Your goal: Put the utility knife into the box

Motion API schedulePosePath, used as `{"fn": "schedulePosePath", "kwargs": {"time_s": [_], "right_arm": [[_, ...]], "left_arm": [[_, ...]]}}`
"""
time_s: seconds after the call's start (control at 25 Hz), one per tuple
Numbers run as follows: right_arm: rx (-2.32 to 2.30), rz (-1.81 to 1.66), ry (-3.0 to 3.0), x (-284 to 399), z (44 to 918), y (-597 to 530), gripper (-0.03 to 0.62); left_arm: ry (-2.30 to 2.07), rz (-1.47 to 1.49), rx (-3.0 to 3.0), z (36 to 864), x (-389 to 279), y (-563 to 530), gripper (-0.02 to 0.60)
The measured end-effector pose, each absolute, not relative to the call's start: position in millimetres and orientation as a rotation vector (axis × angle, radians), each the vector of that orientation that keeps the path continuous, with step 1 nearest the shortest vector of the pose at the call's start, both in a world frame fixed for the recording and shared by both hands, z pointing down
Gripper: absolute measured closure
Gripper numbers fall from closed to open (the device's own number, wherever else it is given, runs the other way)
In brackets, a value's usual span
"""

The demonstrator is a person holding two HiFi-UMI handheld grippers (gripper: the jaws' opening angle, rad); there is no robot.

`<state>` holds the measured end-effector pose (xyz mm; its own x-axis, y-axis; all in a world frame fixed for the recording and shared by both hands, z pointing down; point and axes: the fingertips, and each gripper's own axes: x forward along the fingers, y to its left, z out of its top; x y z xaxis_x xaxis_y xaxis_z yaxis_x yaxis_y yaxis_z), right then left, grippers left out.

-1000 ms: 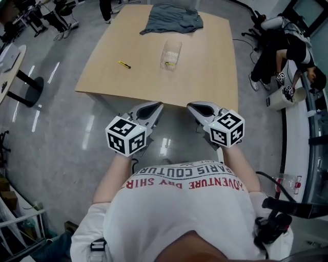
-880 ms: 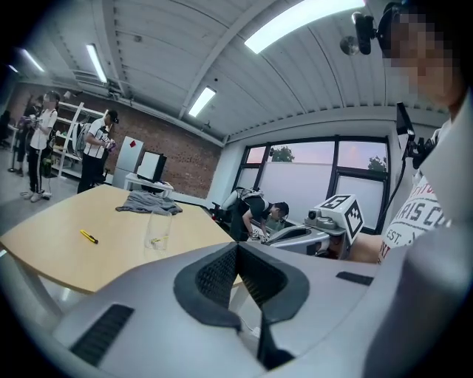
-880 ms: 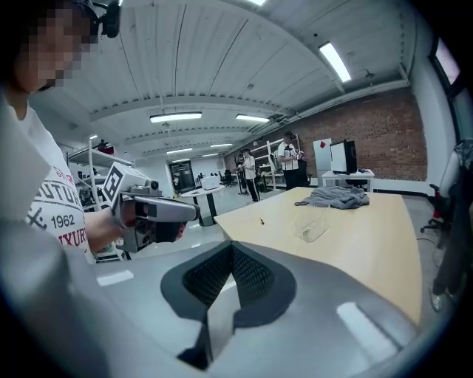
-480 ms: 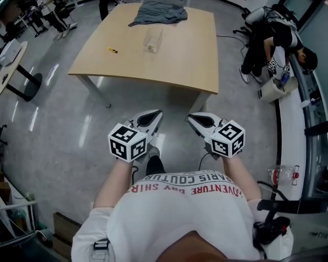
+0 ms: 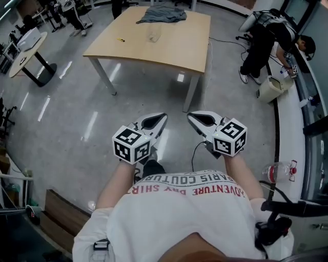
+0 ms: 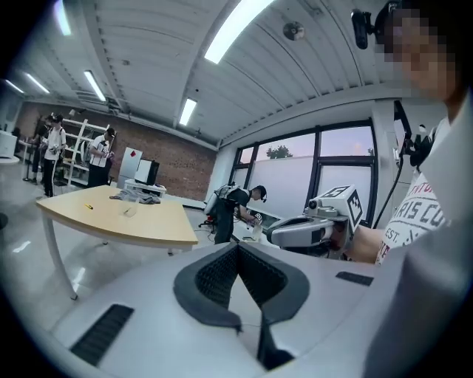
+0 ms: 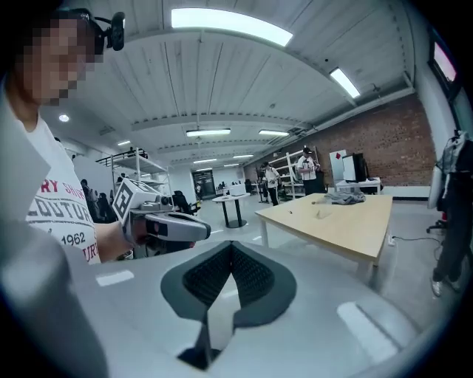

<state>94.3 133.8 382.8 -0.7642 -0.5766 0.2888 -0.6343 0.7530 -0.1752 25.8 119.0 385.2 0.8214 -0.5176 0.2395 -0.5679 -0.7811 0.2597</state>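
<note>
The yellow utility knife lies near the left edge of the far wooden table. To its right on the same table stands the clear box. My left gripper and right gripper are held side by side close to my body, over the floor and well short of the table. Both are shut and hold nothing. In the left gripper view, past my left gripper, the knife and the box show small on the table. In the right gripper view, past my right gripper, the box is tiny.
A grey cloth lies at the table's far end. A person bends over by a white bin at the right. A round table stands at the left. A plastic bottle rests on the right counter. Shiny grey floor lies between me and the table.
The table with the knife and box has receded toward the top of the head view, with more floor now between it and me. Both grippers stay shut near my body.
</note>
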Motion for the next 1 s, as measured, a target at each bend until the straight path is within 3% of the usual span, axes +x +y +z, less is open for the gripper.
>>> {"fn": "schedulePosePath", "kwargs": {"time_s": [0.48,1.0], "right_arm": [[0.948,0.304,-2.774,93,352,216,0.592],[0.967,0.267,-2.782,108,345,234,0.592]], "left_arm": [[-0.820,0.255,2.773,340,45,209,0.580],[-0.798,0.276,2.811,335,65,228,0.580]]}}
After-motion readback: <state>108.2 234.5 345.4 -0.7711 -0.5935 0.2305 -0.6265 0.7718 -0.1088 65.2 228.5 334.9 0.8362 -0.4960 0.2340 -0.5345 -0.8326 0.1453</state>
